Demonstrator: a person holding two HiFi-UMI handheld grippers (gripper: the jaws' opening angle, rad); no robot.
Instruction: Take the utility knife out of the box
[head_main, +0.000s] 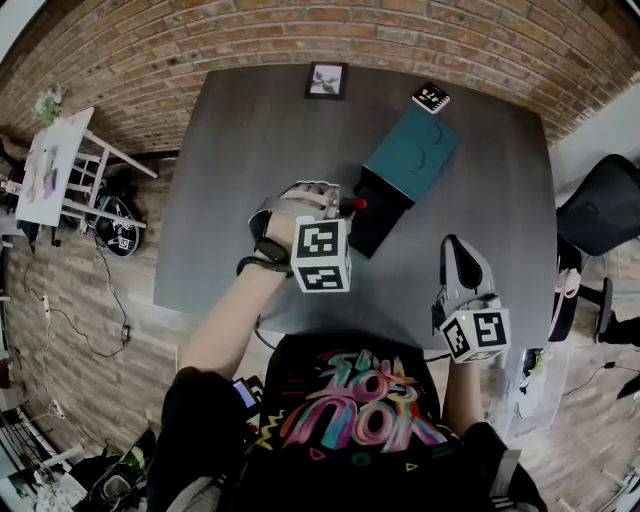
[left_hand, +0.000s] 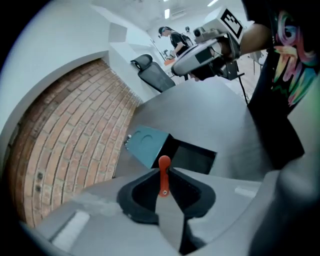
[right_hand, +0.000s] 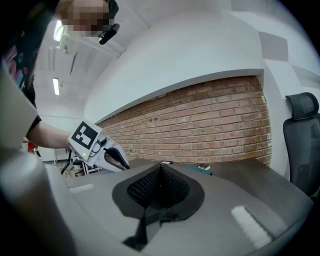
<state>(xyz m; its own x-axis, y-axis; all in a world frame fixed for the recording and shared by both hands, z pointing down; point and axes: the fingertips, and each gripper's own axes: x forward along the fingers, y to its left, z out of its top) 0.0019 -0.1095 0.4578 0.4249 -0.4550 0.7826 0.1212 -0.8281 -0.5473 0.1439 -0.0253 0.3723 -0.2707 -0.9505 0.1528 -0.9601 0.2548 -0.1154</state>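
Utility knife (left_hand: 163, 176): red, clamped in left gripper (head_main: 345, 206) fingers (left_hand: 142, 192), out of open teal box (head_main: 408, 160), above worktop (head_main: 250, 150). Right gripper (right_hand: 160, 175) fingers together, empty. Handling: hold clamp firm, carry clear, set down flat.

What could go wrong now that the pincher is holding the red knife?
The left gripper pinches the thin red knife up above the table, so it might slip out and fall. The open box lies just beyond it, so a low swing might bump the lid.
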